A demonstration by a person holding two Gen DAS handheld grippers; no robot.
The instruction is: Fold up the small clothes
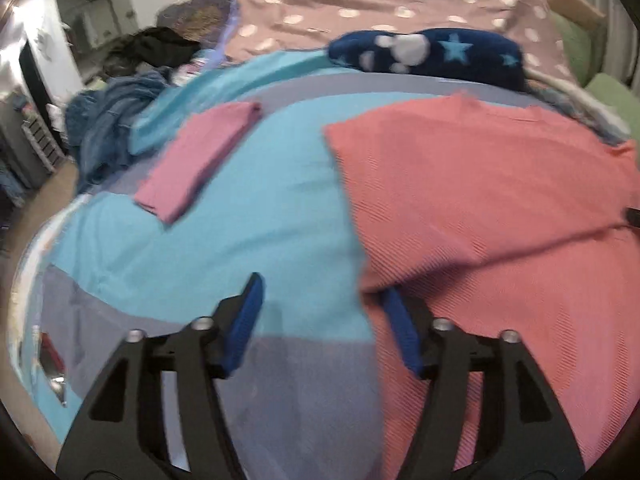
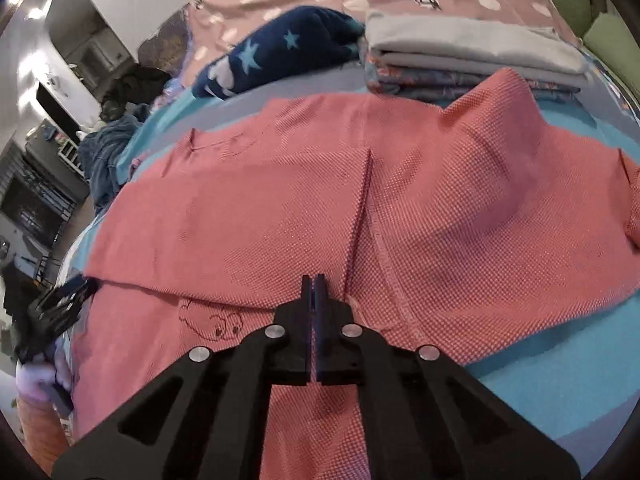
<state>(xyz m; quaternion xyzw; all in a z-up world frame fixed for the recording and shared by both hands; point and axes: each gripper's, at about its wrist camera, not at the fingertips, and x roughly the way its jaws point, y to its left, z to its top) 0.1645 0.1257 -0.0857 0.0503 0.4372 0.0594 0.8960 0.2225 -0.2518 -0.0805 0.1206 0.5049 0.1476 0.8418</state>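
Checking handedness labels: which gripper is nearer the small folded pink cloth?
Left. The folded pink cloth lies ahead of the left gripper; the right gripper sits over the coral garment.

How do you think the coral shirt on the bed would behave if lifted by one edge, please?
The coral shirt is probably floppy: it already drapes in soft folds. Likely light, being thin knit. It may drag rather than slide across the blue cover.
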